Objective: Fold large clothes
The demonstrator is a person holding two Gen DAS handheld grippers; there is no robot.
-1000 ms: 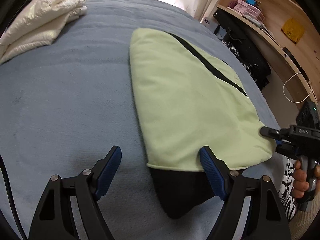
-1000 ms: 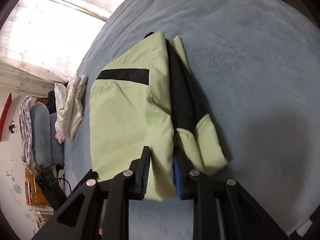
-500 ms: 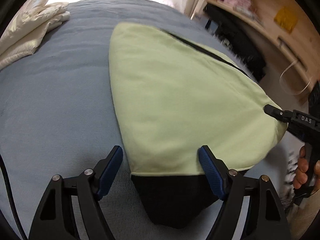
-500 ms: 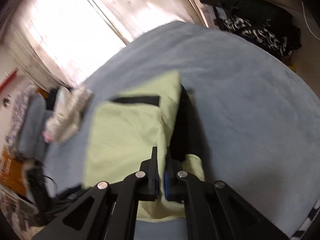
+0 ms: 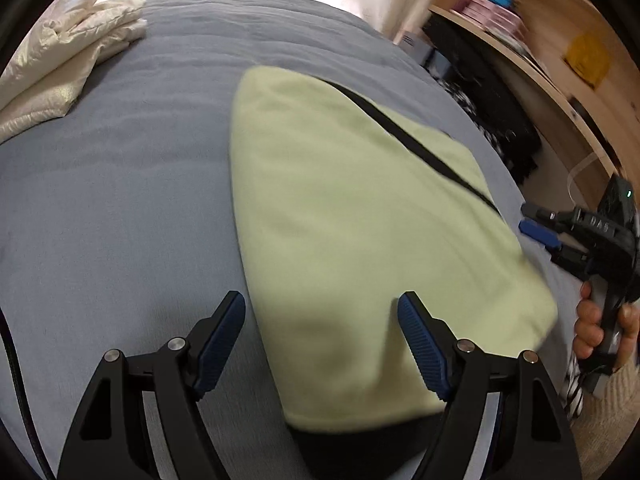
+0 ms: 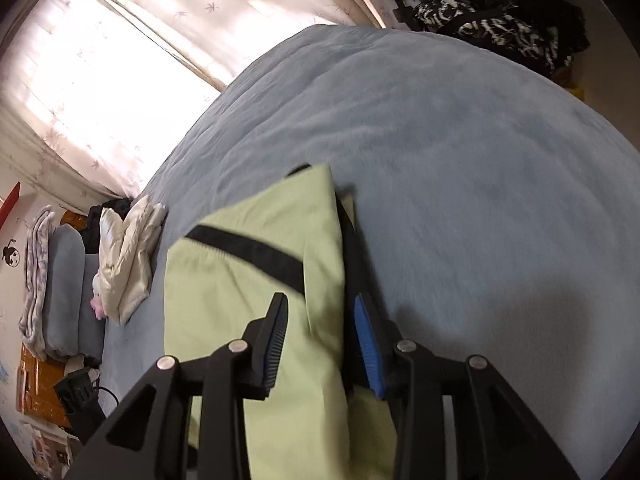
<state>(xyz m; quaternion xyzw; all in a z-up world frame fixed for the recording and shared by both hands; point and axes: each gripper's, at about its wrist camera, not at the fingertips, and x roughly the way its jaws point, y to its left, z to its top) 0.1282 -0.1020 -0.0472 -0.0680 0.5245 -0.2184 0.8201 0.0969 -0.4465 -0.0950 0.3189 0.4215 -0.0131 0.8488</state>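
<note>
Two grippers are working over the light-green garment, which is lying folded on the grey-blue bed with its black stripe running across the top layer and a black part poking out at the near edge. Half a second ago the right gripper was pinching the near green corner between closed fingers; now its jaws have just been opening, and the fingers are standing a modest way apart above the cloth, with fabric under the gap but no pad pressing on it. From the left wrist view the same gripper is sitting clear of the garment's right edge, held by a hand. That release is suggesting the corner has been laid down and this fold is done. The left gripper is hovering with its fingers wide, straddling the near left part of the garment without gripping it. A cream padded garment is resting well apart, at the bed's far corner. Probably the next step is another fold or some smoothing.
</note>
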